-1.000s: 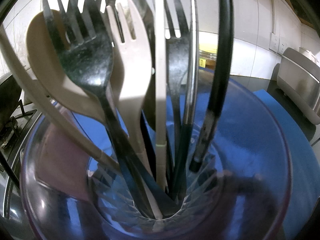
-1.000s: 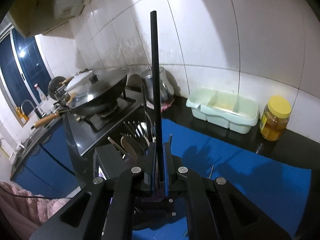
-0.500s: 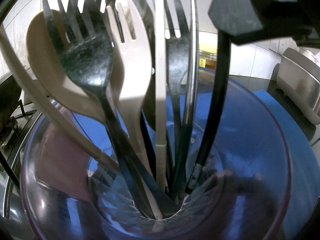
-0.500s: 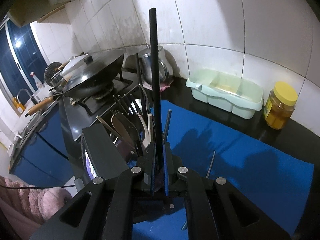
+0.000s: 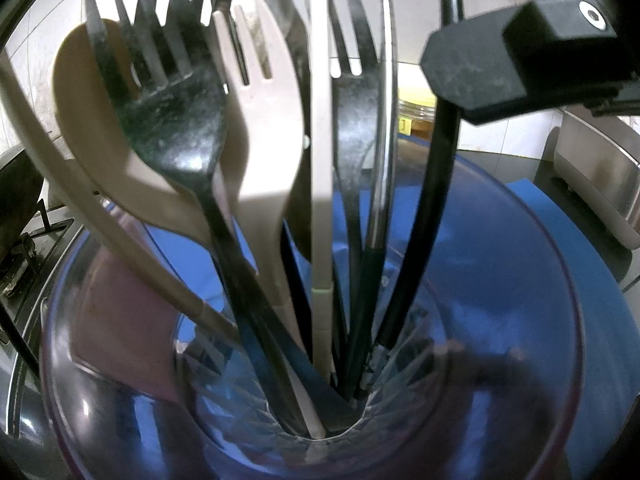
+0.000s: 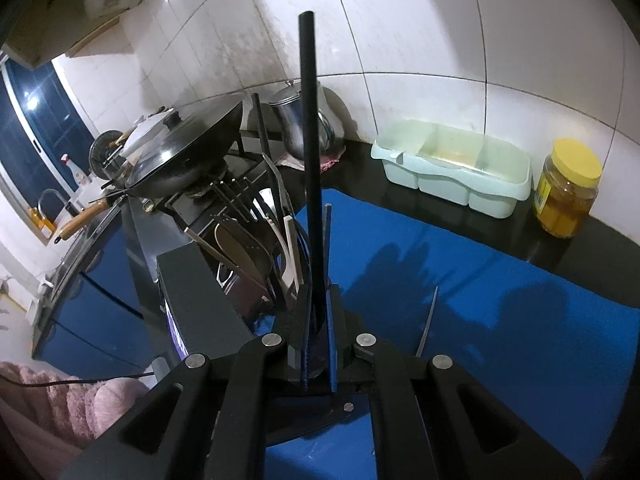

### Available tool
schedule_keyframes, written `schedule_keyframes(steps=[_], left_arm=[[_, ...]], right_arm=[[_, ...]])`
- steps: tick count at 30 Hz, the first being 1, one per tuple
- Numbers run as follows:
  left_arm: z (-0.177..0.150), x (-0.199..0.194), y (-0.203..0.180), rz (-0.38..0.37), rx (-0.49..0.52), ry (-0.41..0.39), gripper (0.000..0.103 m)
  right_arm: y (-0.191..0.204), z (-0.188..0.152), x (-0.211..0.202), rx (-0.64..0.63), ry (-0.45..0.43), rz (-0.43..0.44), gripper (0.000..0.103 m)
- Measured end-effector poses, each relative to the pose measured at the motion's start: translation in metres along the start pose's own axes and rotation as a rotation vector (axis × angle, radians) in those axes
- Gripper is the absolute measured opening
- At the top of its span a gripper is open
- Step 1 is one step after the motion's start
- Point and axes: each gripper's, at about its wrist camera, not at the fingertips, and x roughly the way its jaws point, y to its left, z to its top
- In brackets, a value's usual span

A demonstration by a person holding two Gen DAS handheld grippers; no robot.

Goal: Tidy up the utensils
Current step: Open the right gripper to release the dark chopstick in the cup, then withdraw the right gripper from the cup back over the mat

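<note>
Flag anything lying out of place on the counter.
One thin metal utensil lies loose on the blue mat, right of the right gripper, apart from the forks and spoons standing in the glass cup. Which kind it is cannot be told.

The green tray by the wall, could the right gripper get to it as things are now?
Probably not yet. The right gripper is shut on a black chopstick standing in the glass. Past that, the blue mat before the green tray looks mostly bare.

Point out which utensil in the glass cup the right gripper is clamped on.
The black chopstick at the cup's right side. The right gripper is shut on it; the forks, spoon and beige pieces stand free.
</note>
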Motion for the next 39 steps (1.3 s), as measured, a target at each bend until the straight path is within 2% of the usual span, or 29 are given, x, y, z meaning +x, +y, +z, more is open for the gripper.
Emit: schedule_keyframes(steps=[2,6,18,24,29,39], left_arm=[[0.000,0.000,0.000,0.000,0.000,0.000,0.080],[0.000,0.000,0.000,0.000,0.000,0.000,0.080],[0.000,0.000,-0.001,0.000,0.000,0.000,0.080],[0.000,0.000,-0.001,0.000,0.000,0.000,0.080],[0.000,0.000,-0.001,0.000,0.000,0.000,0.080],[0.000,0.001,-0.001,0.000,0.000,0.000,0.080]], right_arm=[[0.000,0.000,0.000,0.005,-0.004,-0.005,0.010],[-0.004,0.002,-0.005,0.030,-0.028,0.003,0.025],[-0.011,0.005,-0.028,0.060,-0.117,0.003,0.025],[-0.023,0.003,-0.043,0.083,-0.160,-0.050,0.025],[-0.040,-0.002,-0.043,0.137,-0.149,-0.077,0.025],[-0.062,-0.019,-0.018,0.196,-0.066,-0.124,0.025]])
